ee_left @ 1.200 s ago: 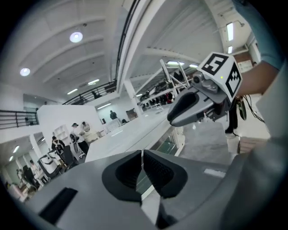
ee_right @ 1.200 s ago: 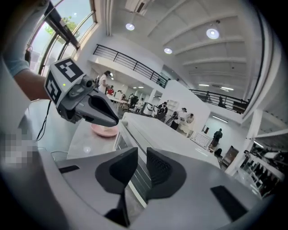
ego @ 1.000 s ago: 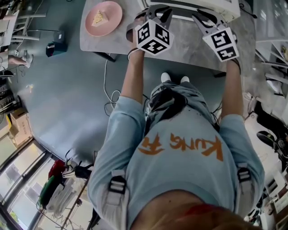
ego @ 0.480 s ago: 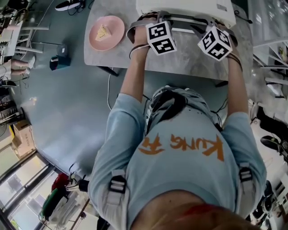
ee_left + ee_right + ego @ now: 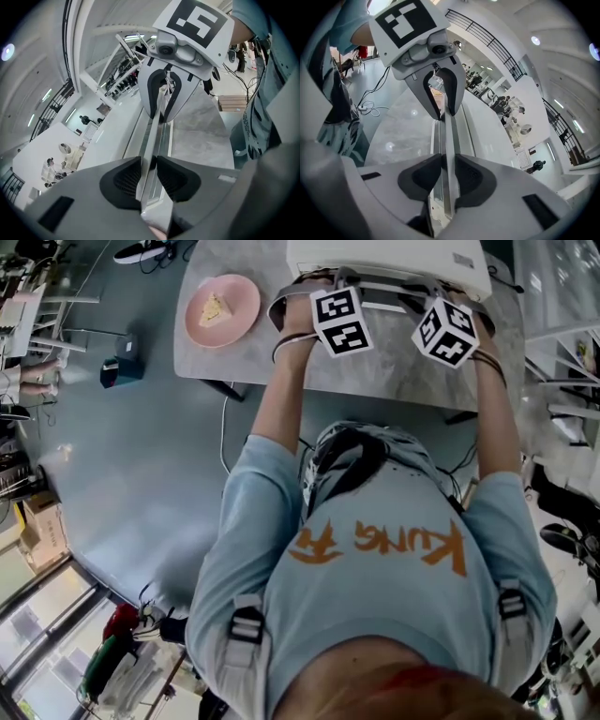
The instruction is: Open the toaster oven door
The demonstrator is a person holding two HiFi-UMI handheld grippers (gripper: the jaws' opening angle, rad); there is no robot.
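A white toaster oven [image 5: 389,257] stands at the far edge of the grey table [image 5: 403,362]. Its long metal door handle [image 5: 157,136] runs across the front. In the head view my left gripper [image 5: 314,279] and right gripper [image 5: 427,287] sit side by side on that handle. The left gripper view shows the bar pinched between the left gripper's [image 5: 151,176] dark pads, with the right gripper [image 5: 163,117] further along it. In the right gripper view the handle [image 5: 449,140] lies between the right gripper's [image 5: 447,176] pads, which are closing onto it. The left gripper [image 5: 443,110] shows beyond.
A pink plate [image 5: 222,310] with a slice of cake rests on the table's left end. A small blue box [image 5: 120,371] and cables lie on the floor to the left. The person's body stands close against the table's near edge.
Both grippers have moved up and inward to the oven's front and now sit on the door handle. Over the last half second they have barely shifted.
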